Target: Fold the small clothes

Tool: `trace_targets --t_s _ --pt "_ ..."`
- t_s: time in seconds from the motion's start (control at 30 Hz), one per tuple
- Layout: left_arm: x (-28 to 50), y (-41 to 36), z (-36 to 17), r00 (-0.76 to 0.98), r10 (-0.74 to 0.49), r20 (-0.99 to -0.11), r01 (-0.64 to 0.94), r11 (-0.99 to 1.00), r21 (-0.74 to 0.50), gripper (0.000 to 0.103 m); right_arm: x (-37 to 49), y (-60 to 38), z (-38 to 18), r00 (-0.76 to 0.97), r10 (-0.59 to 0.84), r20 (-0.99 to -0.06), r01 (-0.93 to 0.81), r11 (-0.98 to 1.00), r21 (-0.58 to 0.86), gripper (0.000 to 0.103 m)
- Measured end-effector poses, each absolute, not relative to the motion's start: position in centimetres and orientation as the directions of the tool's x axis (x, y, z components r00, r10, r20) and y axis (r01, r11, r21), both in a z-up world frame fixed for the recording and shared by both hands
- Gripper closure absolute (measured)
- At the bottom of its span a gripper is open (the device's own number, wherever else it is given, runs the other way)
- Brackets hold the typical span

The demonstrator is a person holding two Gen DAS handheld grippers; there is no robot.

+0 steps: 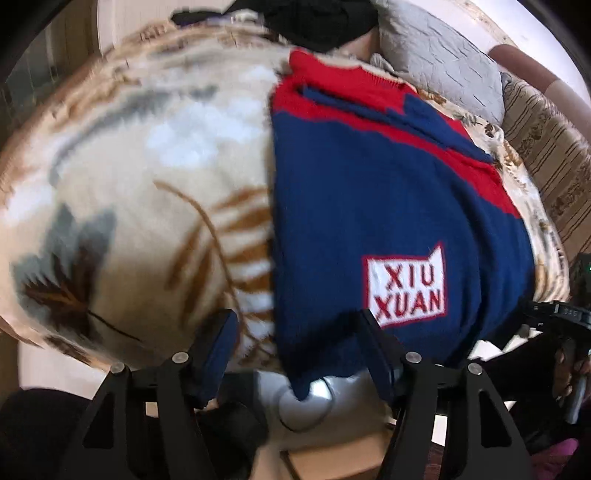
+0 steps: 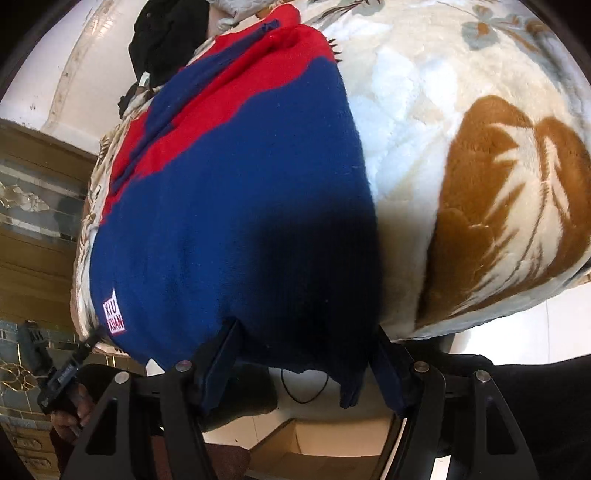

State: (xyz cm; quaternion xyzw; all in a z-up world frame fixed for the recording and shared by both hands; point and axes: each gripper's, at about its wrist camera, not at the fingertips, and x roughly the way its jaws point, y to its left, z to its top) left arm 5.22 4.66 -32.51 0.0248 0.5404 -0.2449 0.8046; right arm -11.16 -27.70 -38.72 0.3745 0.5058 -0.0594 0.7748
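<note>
A small navy and red knit sweater (image 1: 369, 192) with a white "XIU XUAN" patch (image 1: 406, 290) lies flat on a cream floral blanket (image 1: 147, 177). Its near hem hangs over the blanket's front edge. My left gripper (image 1: 299, 332) is open at the hem's left corner, with the corner hanging between the fingers. My right gripper (image 2: 306, 350) is open at the sweater's (image 2: 240, 206) right hem corner, fingers on either side of it. The other gripper (image 2: 55, 365) shows at the left in the right wrist view.
A grey quilted pillow (image 1: 443, 62) and a dark garment (image 1: 314, 22) lie at the far end of the blanket. A striped sofa arm (image 1: 546, 147) is on the right. A cardboard box (image 2: 314, 454) and pale floor lie below the edge.
</note>
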Motion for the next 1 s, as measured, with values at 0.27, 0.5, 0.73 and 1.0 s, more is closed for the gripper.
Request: trace_targets --t_s 0.27,0.5,0.73,1.0 --pt "4.8 4.9 -32.7 0.262 -0.423 -0.868 0.451 0.848 -0.277 0.08 -11.4 -27.1 -36.4 0.5 0.311 -0.809 0.412 0.736 0.537 0.085" --pt "4.1 4.5 -33.4 0.208 -0.461 -0.863 0.467 0.822 -0.326 0.04 -11.5 -27.7 -38.6 0.464 0.33 -0.822 0.473 0.692 0.545 0.03" --pt "4.1 5.0 -32.7 0.216 -0.49 -0.844 0.455 0.816 -0.357 0.091 -10.6 -26.0 -38.4 0.478 0.353 -0.804 0.414 0.717 0.561 0.082" --pt "3.3 5.9 -28.3 0.242 -0.603 -0.76 0.521 0.741 -0.422 0.092 -11.1 -25.6 -31.0 0.596 0.392 -0.7 0.252 0.737 0.628 0.089"
